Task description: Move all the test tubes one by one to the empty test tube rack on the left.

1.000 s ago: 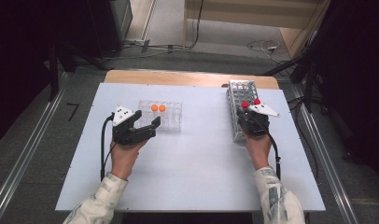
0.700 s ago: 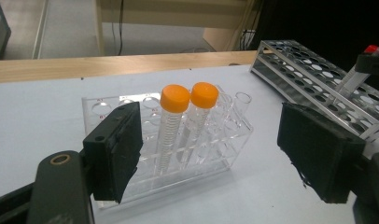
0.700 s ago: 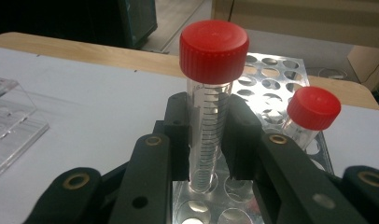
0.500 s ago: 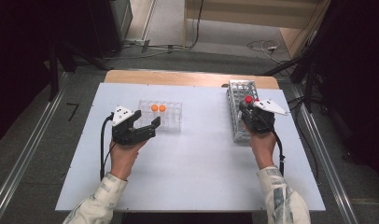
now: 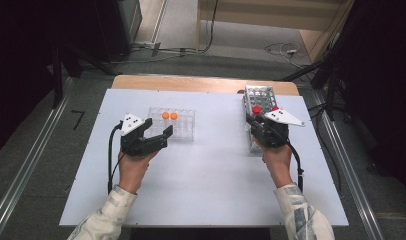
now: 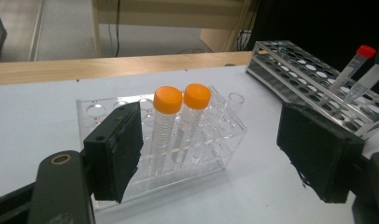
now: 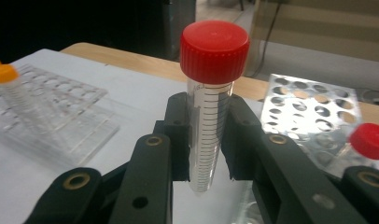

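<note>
The right gripper (image 7: 210,140) is clamping a red-capped tube (image 7: 211,93) between its two black pads, at the tube's graduated middle, and the tube is standing upright with its tip free in the air. In the high view this right gripper (image 5: 258,122) is hovering over the near part of the metal rack (image 5: 258,97) at the right side of the white table (image 5: 206,190). Compared with one second ago, the hand is sitting a little higher and more to the left, and the tube is now out of its hole. One more red-capped tube (image 7: 365,142) is leaning in the metal rack (image 7: 313,112) just to the right of the gripper.

The left gripper (image 5: 153,131) is resting at the left half of the table with its jaws wide apart and nothing between them; it is staying in the same place as before. Directly beyond it, the clear plastic rack (image 6: 164,140) is standing, and its near left corner is partly hidden by the left pad. In this rack two orange-capped tubes (image 6: 168,126) are standing side by side, upright and touching at the caps.

So I am counting two racks, two red-capped tubes and two orange-capped tubes. The racks are well apart, with bare table between them.
</note>
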Motion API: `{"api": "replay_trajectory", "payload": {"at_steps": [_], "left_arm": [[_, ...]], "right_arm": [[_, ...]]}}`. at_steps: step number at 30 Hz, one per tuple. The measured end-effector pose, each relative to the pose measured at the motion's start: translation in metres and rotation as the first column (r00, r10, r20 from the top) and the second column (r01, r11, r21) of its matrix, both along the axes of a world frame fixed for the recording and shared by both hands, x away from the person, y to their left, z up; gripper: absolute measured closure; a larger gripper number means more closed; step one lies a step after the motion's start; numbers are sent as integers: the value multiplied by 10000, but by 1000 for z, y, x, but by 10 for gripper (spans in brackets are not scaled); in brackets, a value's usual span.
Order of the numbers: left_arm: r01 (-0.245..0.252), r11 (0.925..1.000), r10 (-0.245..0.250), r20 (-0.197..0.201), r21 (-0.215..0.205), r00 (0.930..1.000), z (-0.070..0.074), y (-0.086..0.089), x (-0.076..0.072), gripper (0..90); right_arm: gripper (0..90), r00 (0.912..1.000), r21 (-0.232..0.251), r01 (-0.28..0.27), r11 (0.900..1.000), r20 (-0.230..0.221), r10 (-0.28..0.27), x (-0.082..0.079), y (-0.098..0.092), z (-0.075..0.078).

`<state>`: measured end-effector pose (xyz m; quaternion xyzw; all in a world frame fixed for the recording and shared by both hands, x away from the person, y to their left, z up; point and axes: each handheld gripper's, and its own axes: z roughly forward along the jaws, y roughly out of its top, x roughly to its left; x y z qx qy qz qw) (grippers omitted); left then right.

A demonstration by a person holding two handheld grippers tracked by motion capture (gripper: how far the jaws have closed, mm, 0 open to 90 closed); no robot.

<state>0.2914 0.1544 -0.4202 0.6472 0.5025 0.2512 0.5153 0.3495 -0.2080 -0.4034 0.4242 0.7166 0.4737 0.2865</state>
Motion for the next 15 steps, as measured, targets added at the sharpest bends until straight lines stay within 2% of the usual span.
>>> {"api": "replay_trajectory", "payload": {"at_steps": [8, 15], "left_arm": [[151, 9999, -151, 9, 59, 9999, 0, -3, -1, 228], [347, 9993, -347, 17, 123, 9994, 0, -10, -3, 229]], "right_arm": [[711, 9954, -82, -938, 9956, -187, 937, -12, 28, -9], [710, 9849, -163, -1668, 9859, -508, 1657, -21, 55, -21]]}}
